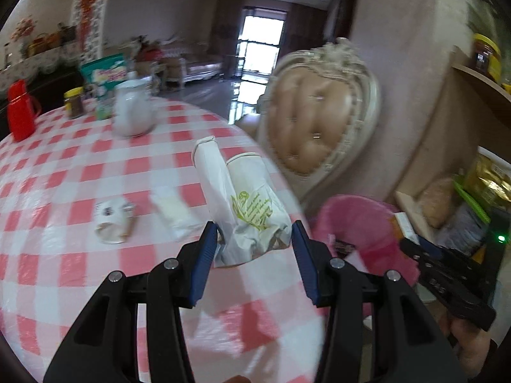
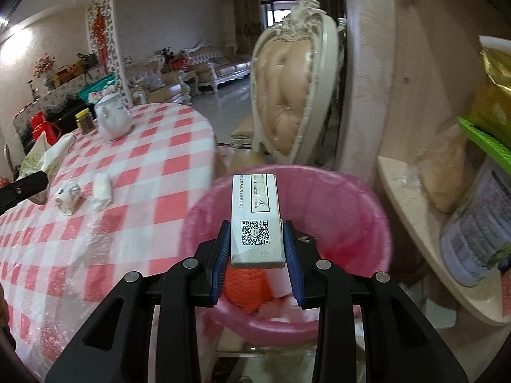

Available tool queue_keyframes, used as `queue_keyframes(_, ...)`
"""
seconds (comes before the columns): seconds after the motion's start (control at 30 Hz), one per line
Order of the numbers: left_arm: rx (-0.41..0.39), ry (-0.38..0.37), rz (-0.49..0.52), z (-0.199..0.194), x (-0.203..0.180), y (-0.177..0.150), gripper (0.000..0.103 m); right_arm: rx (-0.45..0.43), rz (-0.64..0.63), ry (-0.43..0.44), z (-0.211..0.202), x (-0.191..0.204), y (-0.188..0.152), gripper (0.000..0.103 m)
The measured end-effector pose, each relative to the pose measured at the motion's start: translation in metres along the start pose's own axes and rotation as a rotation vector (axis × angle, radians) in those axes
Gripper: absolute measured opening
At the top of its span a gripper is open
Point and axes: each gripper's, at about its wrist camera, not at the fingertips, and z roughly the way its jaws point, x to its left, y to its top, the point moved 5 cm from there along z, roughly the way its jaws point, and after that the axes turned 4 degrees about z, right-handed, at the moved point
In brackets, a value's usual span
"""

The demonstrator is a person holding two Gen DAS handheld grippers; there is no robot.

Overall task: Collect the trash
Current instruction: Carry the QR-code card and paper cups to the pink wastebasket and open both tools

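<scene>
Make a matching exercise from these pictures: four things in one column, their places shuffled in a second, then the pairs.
Things:
1. box
2. crushed cups
3. teapot
4. red flask

Places:
A. in the left tool
B. at the table's far left edge
C. in the right tool, above the pink bin
D. on the table's far side, beside a yellow-lidded jar

Pairs: 1-C, 2-A, 3-D, 4-B
</scene>
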Motion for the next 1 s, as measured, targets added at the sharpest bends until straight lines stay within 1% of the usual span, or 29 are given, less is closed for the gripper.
queue_keyframes(0.17,-0.016,-0.078,0.051,0.01,-0.038,0.005,0.047,-0.003,0.004,-0.029,0.001,-0.019,0.001,0.032)
queue_keyframes(0.3,-0.001,-0.139,0.079,0.026,-0.066,0.006,0.047,-0.002,0.008,-0.047,0.002,-0.033,0.003,0.032)
queue_keyframes(0.53,0.024,-0.204,0.134,0.046,-0.102,0.008,0.047,0.0,0.013,-0.064,0.005,-0.049,0.006,0.032)
queue_keyframes(0.73,0.055,-0.228,0.15,0.062,-0.118,0.005,0.047,0.005,0.019,-0.071,0.009,-0.057,0.006,0.032)
queue_keyframes(1.0,0.088,-0.253,0.142,0.077,-0.124,0.001,0.048,0.005,0.02,-0.073,0.011,-0.059,0.007,0.032)
